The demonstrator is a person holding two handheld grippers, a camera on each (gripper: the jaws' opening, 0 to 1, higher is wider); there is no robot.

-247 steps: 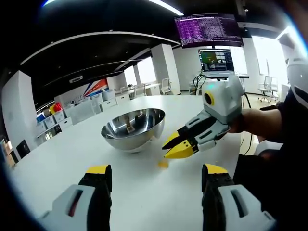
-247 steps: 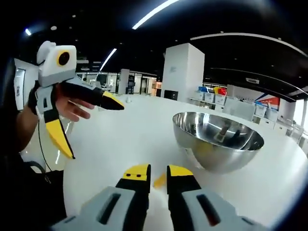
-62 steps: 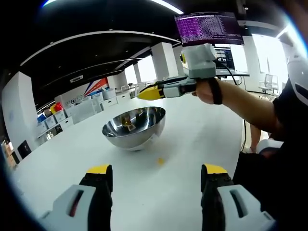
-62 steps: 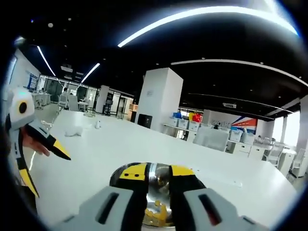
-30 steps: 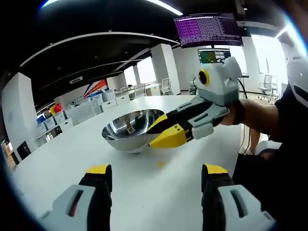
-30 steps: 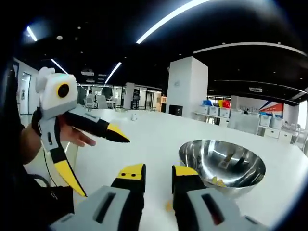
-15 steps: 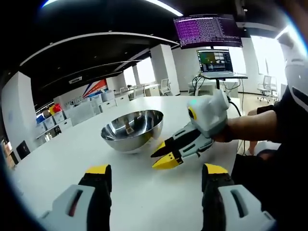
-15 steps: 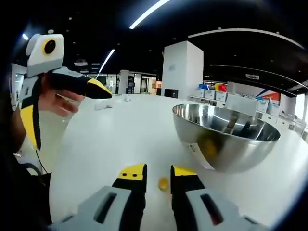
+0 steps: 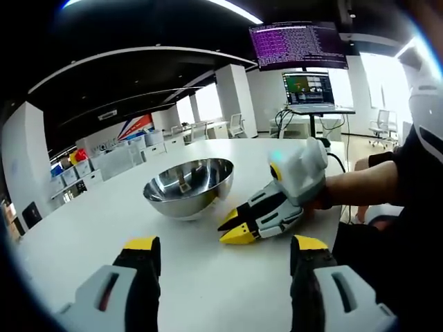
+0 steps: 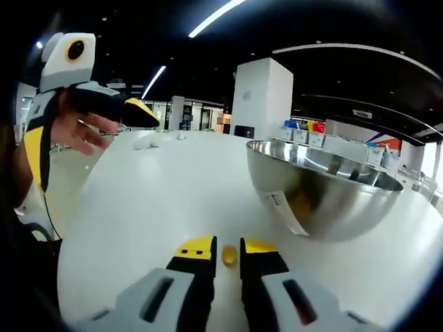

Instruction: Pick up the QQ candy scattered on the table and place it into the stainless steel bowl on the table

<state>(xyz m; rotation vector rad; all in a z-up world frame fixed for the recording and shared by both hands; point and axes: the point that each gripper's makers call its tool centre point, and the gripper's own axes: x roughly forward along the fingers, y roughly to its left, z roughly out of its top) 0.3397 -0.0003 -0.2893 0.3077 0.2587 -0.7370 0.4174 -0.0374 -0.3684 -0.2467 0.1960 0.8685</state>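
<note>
The stainless steel bowl [image 9: 183, 188] stands on the white table [image 9: 83, 235]; in the right gripper view the bowl [image 10: 325, 200] looms close on the right. A small yellow QQ candy [image 10: 228, 256] lies on the table just left of the bowl, pinched between my right gripper's [image 10: 228, 247] yellow tips. The left gripper view shows that right gripper [image 9: 232, 232] low on the table in front of the bowl, its tips drawn together. My left gripper [image 9: 225, 243] hovers near the table's front, open wide and holding nothing; it [image 10: 93, 155] also appears raised at the left.
A laptop [image 9: 308, 90] and a large screen [image 9: 297, 43] stand at the table's far right. The person's arm [image 9: 360, 183] reaches in from the right. Small white objects [image 10: 142, 145] lie far off on the table. Bare tabletop stretches left of the bowl.
The right gripper came back from over the bowl, dropped to the table and narrowed its jaws around the candy. The left gripper has stayed open and nearly still.
</note>
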